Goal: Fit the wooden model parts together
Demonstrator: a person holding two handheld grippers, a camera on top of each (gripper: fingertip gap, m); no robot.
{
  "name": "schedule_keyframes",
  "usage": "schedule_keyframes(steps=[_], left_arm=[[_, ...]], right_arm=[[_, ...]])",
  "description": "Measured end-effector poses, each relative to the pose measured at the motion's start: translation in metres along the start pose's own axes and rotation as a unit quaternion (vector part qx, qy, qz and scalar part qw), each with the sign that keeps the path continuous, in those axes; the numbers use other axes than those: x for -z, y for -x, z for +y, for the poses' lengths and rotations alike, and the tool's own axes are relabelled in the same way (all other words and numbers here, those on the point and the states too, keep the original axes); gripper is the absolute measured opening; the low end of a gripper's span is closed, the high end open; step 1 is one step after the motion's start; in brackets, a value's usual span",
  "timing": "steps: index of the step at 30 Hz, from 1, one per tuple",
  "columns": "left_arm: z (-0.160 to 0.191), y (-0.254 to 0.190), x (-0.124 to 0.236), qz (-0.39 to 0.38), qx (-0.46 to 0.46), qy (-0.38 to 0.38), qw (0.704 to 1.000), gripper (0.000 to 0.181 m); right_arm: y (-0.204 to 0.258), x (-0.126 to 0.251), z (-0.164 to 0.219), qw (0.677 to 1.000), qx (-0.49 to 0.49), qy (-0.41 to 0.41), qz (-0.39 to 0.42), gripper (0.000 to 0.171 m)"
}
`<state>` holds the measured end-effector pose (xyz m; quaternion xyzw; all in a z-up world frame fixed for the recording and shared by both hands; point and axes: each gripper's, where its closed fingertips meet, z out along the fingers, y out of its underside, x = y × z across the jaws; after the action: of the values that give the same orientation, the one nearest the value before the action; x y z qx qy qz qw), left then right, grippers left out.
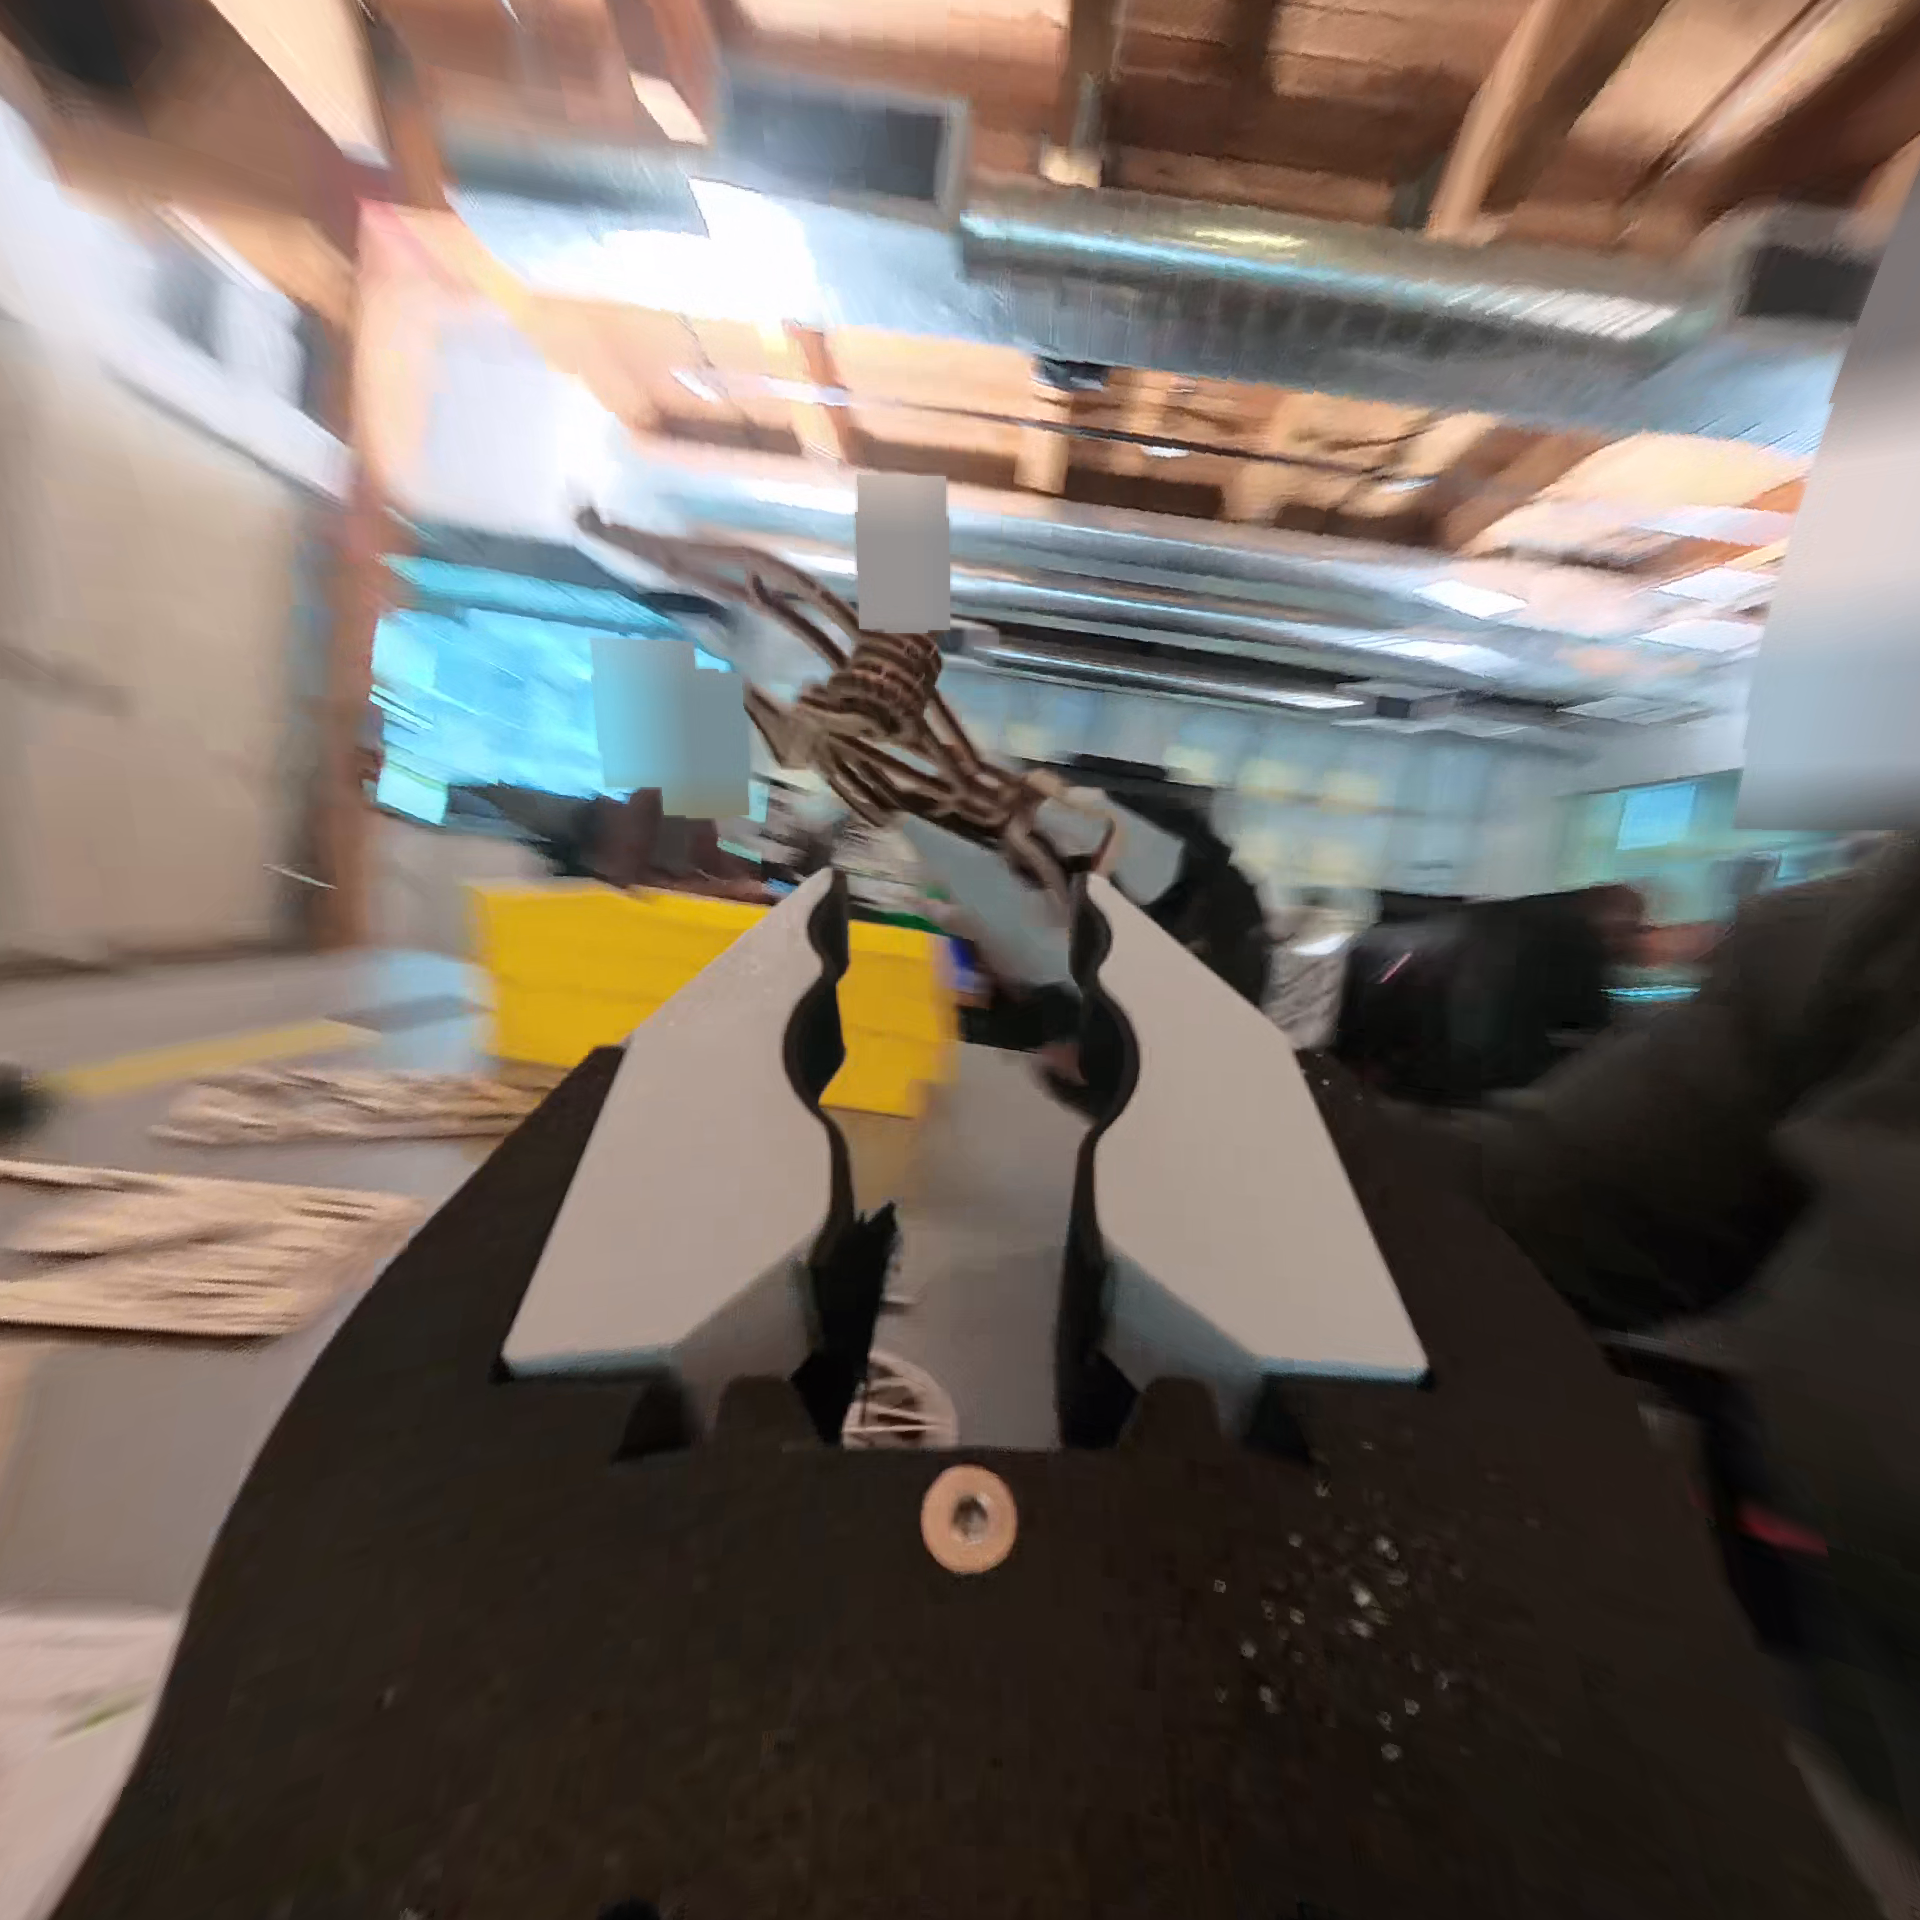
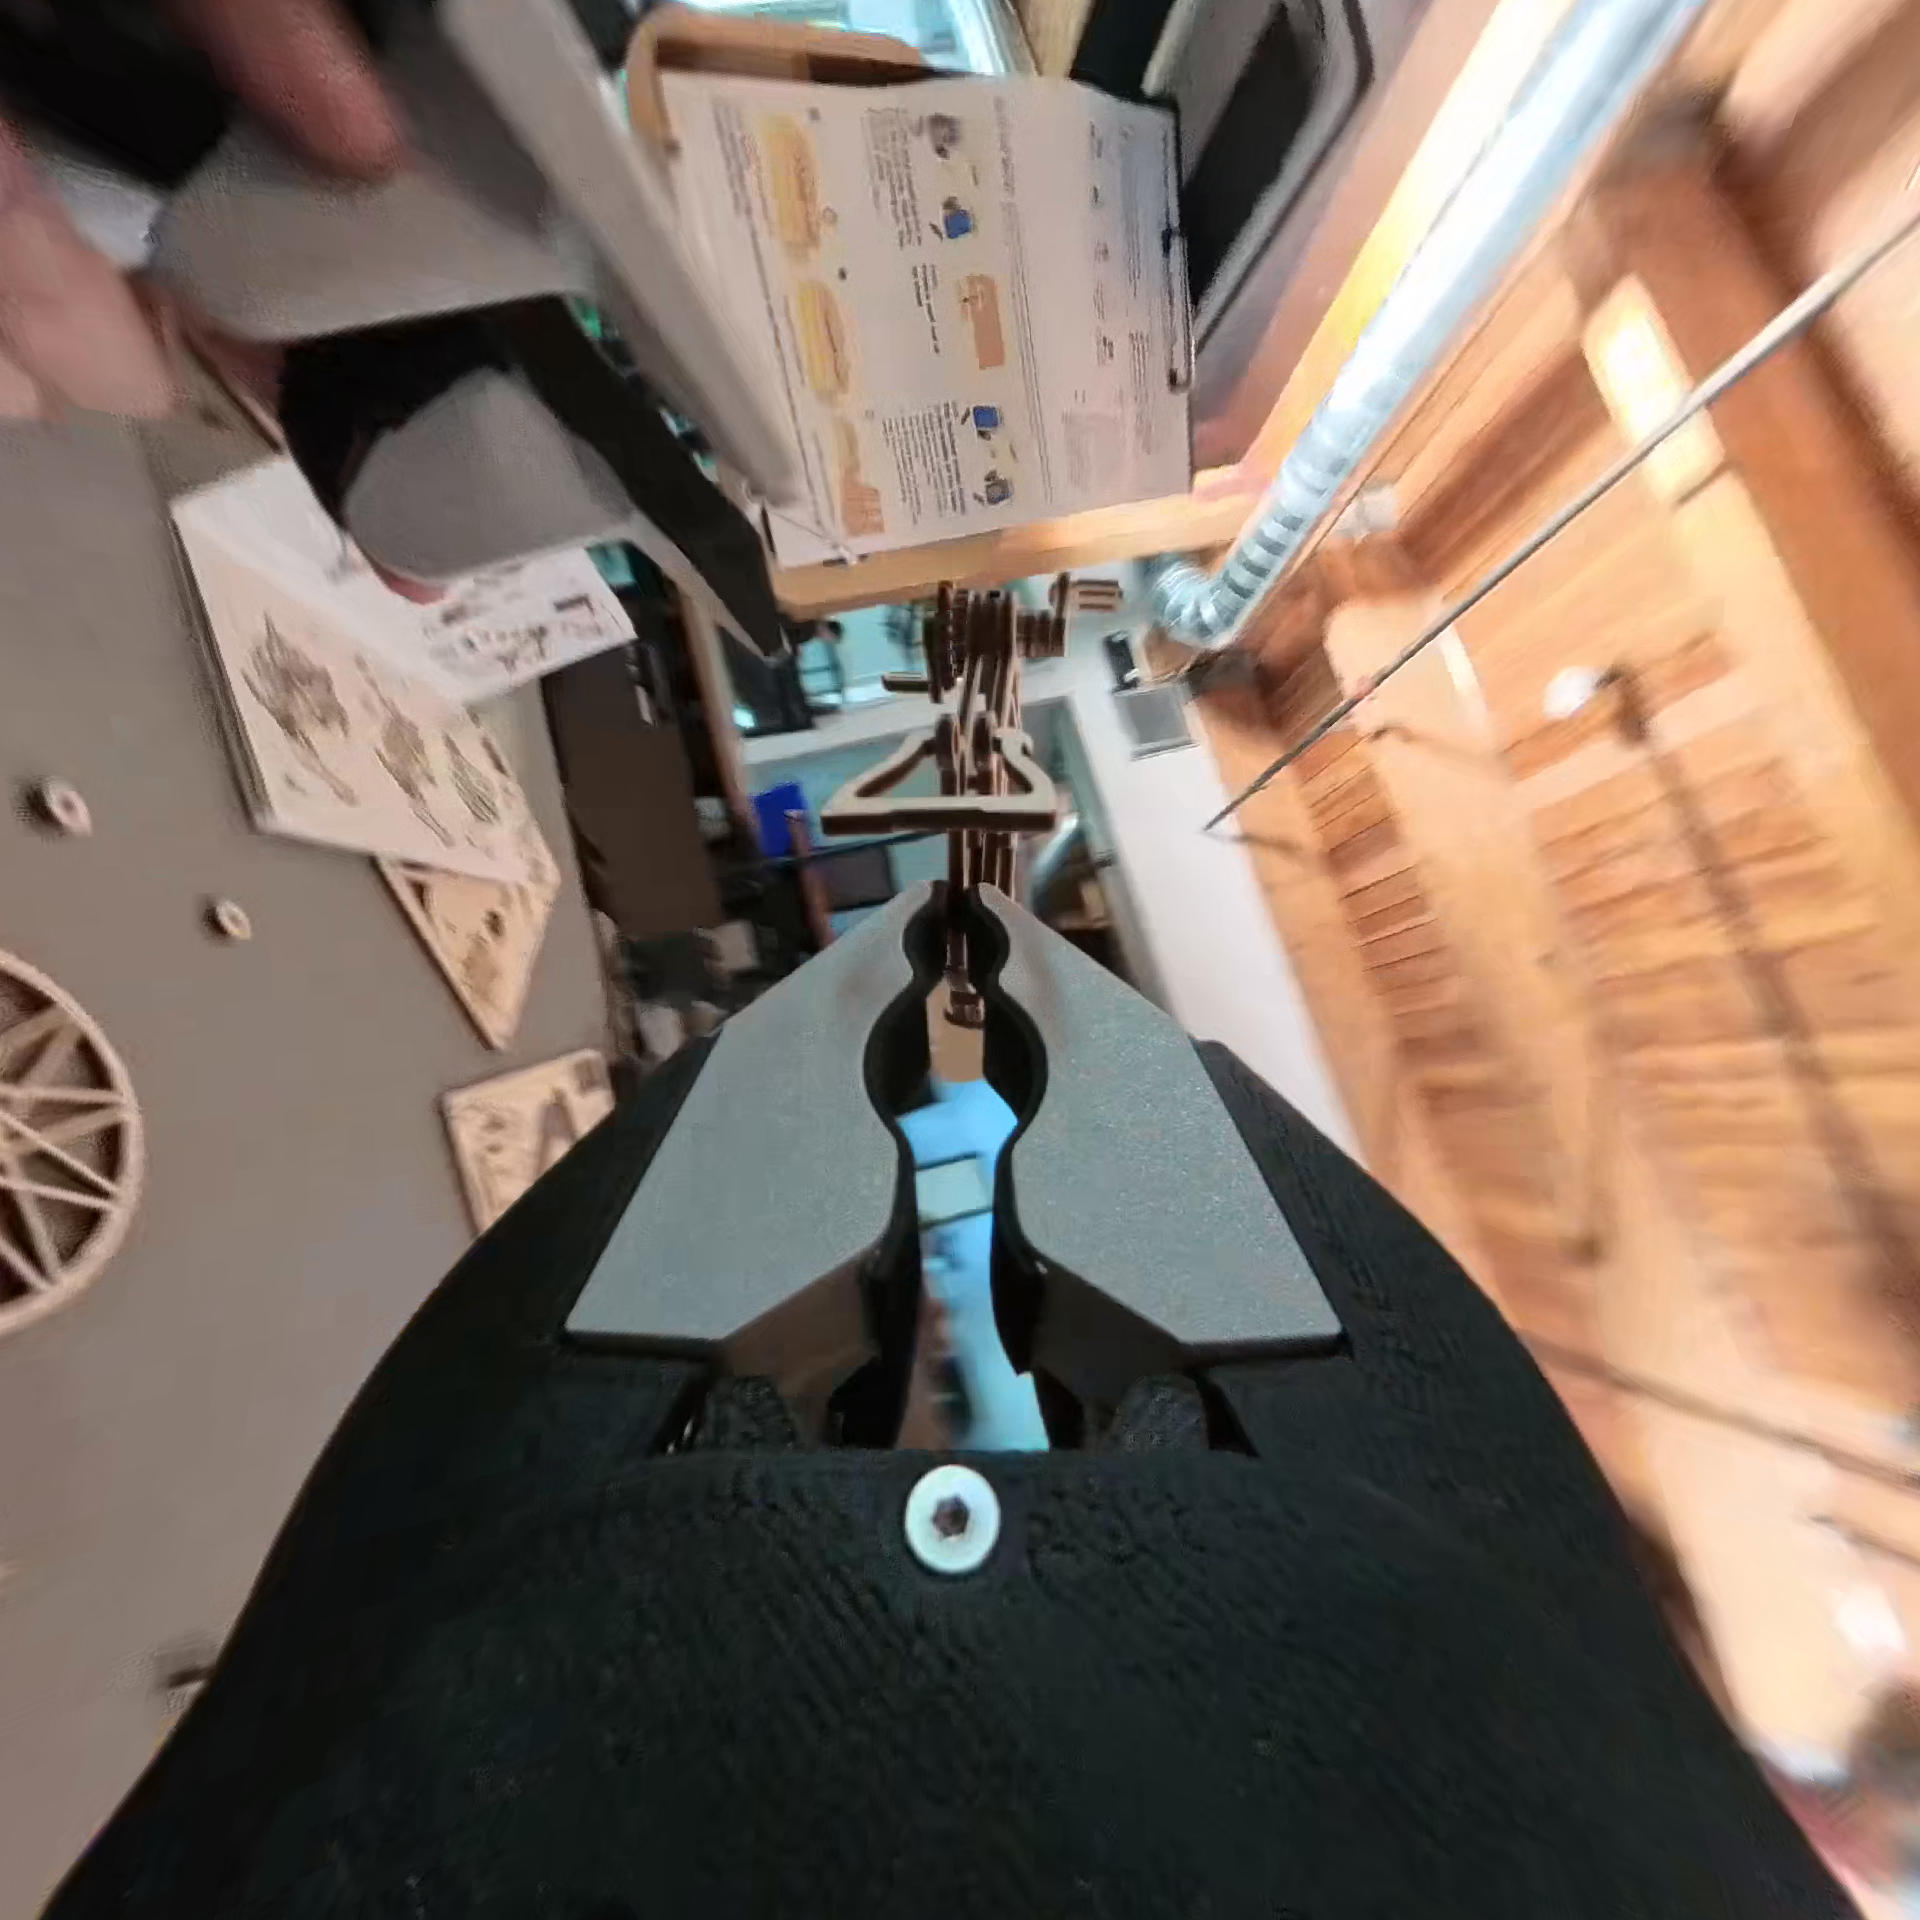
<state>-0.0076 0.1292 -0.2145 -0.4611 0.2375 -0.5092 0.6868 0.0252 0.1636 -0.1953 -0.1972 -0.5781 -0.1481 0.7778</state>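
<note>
The wooden model, a brown slatted skeleton-like figure (image 2: 971, 748), is held up in the air. My right gripper (image 2: 964, 902) is shut on its lower end, with both pads pressed on the thin wood. In the left wrist view the model (image 1: 894, 717) hangs blurred just beyond my left gripper (image 1: 961, 894), which is open with nothing between its pads. A grey finger of my right gripper (image 1: 977, 914) shows behind the gap, under the model. In the right wrist view my left gripper (image 2: 468, 457) sits at the upper left, apart from the model.
An instruction sheet (image 2: 935, 301) stands on a wooden stand at the back. Flat wooden part sheets (image 2: 353, 727) and a round spoked wooden piece (image 2: 52, 1143) lie on the grey table (image 2: 260, 1039). More sheets (image 1: 208, 1247) and yellow bins (image 1: 623, 987) lie to the left.
</note>
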Motion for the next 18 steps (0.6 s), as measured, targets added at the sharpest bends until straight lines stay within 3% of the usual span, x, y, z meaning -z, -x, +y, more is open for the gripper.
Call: schedule_keyframes(steps=[4,7,10,15,18], left_arm=[[-0.016,0.018,0.016,-0.107,-0.175,0.007,0.979,0.051],[-0.013,0.019,0.02,-0.12,-0.306,0.052,0.943,0.076],[0.007,0.02,0.023,-0.091,-0.4,0.122,0.904,0.093],[0.01,0.016,0.022,-0.067,-0.312,0.119,0.94,0.096],[0.016,0.006,0.022,-0.025,-0.26,0.123,0.957,0.084]], right_arm=[[0.01,-0.003,0.019,0.977,-0.194,0.014,-0.092,0.0],[0.025,0.001,0.009,0.914,-0.355,-0.036,-0.191,0.0],[0.034,0.011,-0.006,0.849,-0.446,-0.093,-0.269,0.0],[0.053,0.028,-0.031,0.782,-0.479,-0.15,-0.37,0.0],[0.064,0.032,-0.039,0.775,-0.466,-0.153,-0.399,0.0]])
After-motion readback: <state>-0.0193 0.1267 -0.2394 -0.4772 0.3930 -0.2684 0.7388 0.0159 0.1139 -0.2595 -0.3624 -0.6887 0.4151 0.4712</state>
